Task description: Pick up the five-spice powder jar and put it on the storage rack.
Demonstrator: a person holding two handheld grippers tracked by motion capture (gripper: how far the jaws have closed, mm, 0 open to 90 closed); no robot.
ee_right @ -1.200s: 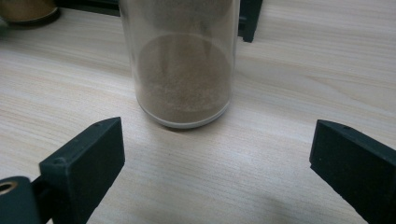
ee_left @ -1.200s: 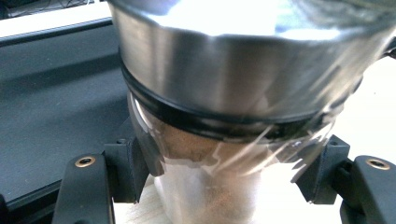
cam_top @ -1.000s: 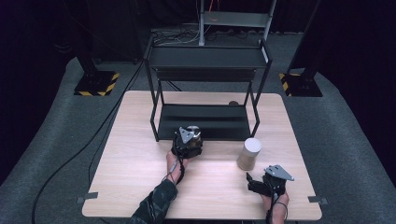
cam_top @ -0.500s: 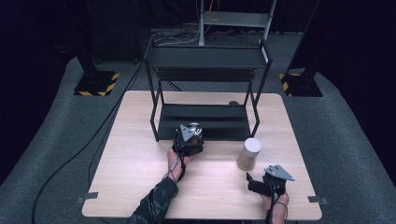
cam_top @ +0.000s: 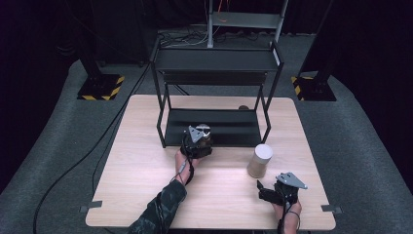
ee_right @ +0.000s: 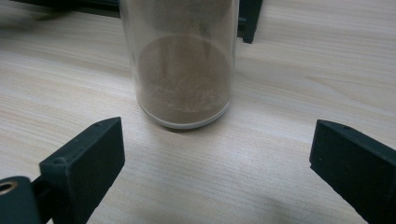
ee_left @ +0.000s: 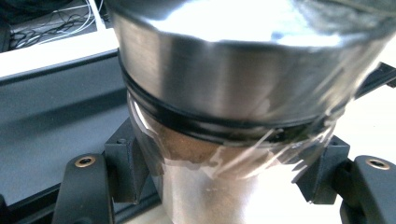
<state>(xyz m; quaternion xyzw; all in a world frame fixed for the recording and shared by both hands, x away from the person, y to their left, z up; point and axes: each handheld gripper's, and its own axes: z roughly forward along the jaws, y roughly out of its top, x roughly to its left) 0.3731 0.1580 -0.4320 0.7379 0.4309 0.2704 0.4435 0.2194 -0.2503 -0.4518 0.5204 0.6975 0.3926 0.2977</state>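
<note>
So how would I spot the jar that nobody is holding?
On the wooden table, look right of the black metal rack. The free jar stands upright before the open right gripper. Unlike the steel-lidded jar clamped in the left gripper, its top is pale.

High view looks forward and down from above the person's side, taking in the whole desk (cam_top: 146, 195) with the black shelf rack (cam_top: 214, 97) at its far half. Left gripper view sits very close, facing the rack's lower shelf, a steel-lidded jar (ee_left: 243, 93) pressed right up to the lens. Right gripper view looks low across the desk at a clear jar (ee_right: 183, 60) just before the rack; high view shares that jar.
</note>
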